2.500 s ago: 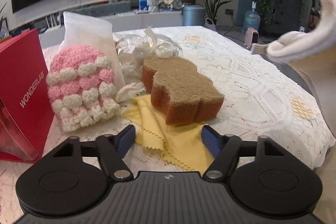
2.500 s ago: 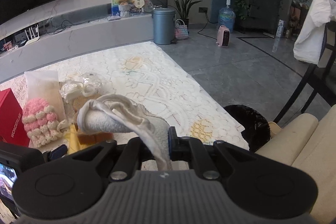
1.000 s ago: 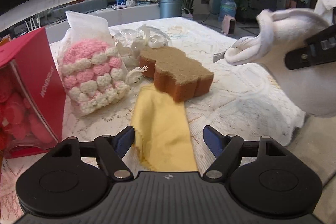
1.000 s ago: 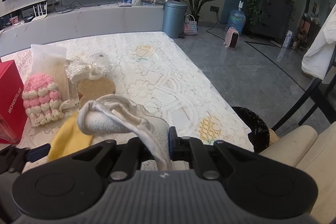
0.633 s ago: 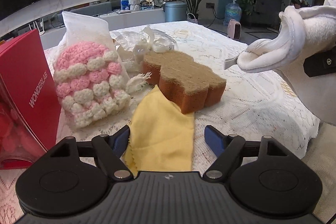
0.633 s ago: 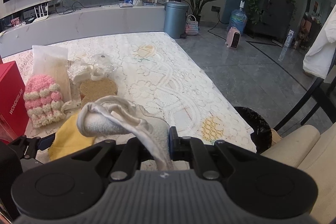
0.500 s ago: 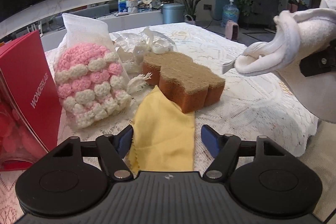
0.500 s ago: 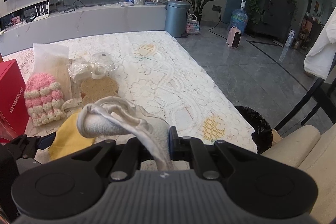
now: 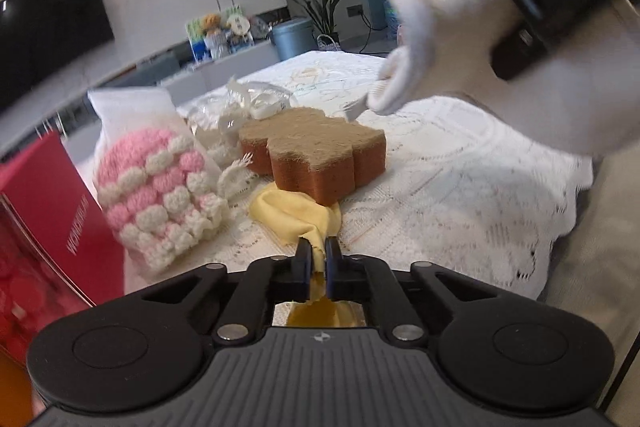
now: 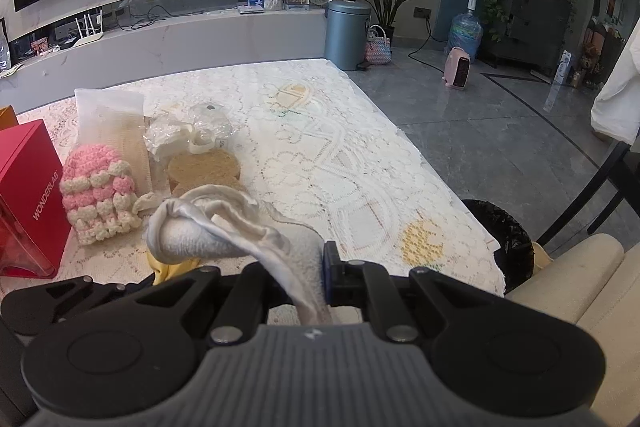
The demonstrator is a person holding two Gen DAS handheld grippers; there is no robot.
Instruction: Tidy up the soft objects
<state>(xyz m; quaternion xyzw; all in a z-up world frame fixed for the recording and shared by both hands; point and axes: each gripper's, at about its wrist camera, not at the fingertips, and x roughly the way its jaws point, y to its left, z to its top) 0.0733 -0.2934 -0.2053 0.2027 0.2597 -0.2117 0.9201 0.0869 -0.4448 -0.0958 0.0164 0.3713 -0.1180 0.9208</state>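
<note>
Yellow cloth [image 9: 296, 213] is pinched at its near end by the left gripper [image 9: 314, 251], whose jaws are closed on it at the near edge of the lace-covered table [image 9: 460, 163]; its far end is tucked under the brown sponge [image 9: 316, 151]. A white towel [image 10: 240, 227] is clamped in the right gripper [image 10: 310, 277] and held above the table. A pink-and-white crocheted piece [image 9: 156, 187] is seen beside a red box [image 9: 52, 211] near the left edge.

Left to right on table [image 9: 460, 187]: box [image 9: 48, 211], knit [image 9: 156, 183], sponge [image 9: 316, 155]; cloth [image 9: 292, 213] before sponge (bags [image 9: 240, 107] behind).
</note>
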